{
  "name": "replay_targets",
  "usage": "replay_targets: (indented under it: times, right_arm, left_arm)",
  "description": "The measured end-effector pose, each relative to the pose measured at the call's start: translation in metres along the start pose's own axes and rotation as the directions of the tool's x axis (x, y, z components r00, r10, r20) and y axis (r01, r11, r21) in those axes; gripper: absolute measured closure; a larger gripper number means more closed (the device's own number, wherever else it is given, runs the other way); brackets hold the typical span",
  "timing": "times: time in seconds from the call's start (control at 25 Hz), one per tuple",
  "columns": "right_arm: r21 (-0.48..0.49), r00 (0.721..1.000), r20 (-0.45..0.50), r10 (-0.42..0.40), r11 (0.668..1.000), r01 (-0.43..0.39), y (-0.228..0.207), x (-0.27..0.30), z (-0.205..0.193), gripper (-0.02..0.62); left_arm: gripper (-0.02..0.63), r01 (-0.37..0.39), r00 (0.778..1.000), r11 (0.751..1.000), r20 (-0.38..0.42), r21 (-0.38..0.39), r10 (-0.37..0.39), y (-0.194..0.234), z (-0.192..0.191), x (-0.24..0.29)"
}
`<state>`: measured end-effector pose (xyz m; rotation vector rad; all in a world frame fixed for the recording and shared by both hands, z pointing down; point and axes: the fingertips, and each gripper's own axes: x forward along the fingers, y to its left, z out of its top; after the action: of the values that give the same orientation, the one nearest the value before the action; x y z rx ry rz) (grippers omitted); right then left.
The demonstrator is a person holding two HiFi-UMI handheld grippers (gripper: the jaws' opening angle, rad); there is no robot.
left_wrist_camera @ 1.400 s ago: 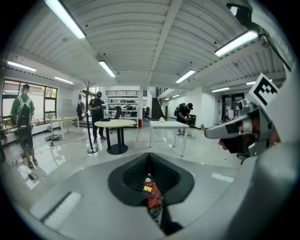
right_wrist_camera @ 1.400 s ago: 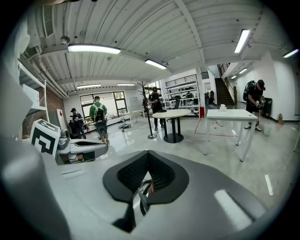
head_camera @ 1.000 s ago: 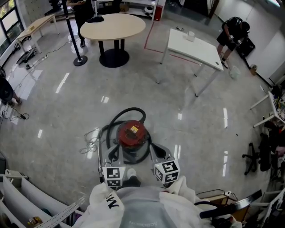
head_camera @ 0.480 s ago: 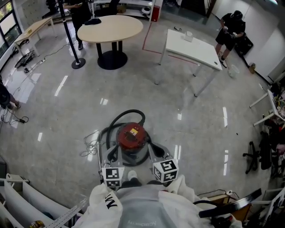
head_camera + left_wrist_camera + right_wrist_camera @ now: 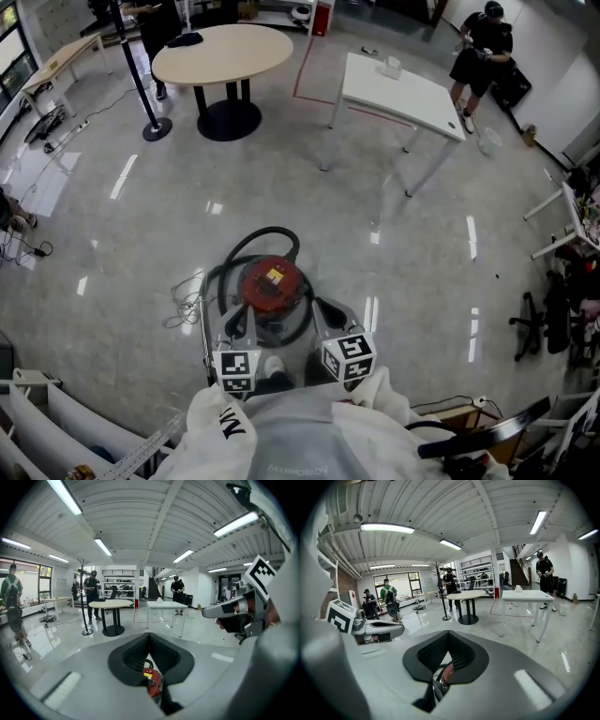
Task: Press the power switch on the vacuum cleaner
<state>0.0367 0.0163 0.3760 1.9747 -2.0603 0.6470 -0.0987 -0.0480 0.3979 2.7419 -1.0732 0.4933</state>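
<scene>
Barely moved over the past second, the left gripper [image 5: 231,328] and right gripper [image 5: 323,323], both clenched and empty, still hover beside the red vacuum cleaner [image 5: 272,284] on the floor [image 5: 412,281]; its switch apparently awaits pressing.

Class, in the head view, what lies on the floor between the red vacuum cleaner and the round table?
Nothing: the head view shows only bare floor between the vacuum cleaner and the round table.

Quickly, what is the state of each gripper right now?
Left gripper: closed, tips together, holding nothing.
Right gripper: closed, tips together, holding nothing.
</scene>
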Motion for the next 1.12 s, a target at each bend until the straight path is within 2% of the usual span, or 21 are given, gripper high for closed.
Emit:
replay_targets:
  times: [0.36,0.72,1.12]
  right_arm:
    - [-0.011,0.995,-0.035,0.093,0.996,-0.093,-0.036,0.030,0.009,0.595]
    - [-0.025,0.976,-0.074,0.207,0.977,-0.210,-0.077,0.068,0.026,0.595]
    - [-0.045,0.937,-0.124,0.325,0.942,-0.333,-0.092,0.094,0.036,0.595]
  left_arm:
    - [0.606,-0.098,0.995,0.995,-0.037,-0.026,0.097,-0.003,0.005,0.032]
    - [0.606,-0.183,0.982,0.982,-0.065,-0.042,0.180,-0.020,0.022,0.072]
    - [0.606,-0.310,0.947,0.949,-0.112,-0.064,0.302,-0.019,0.025,0.083]
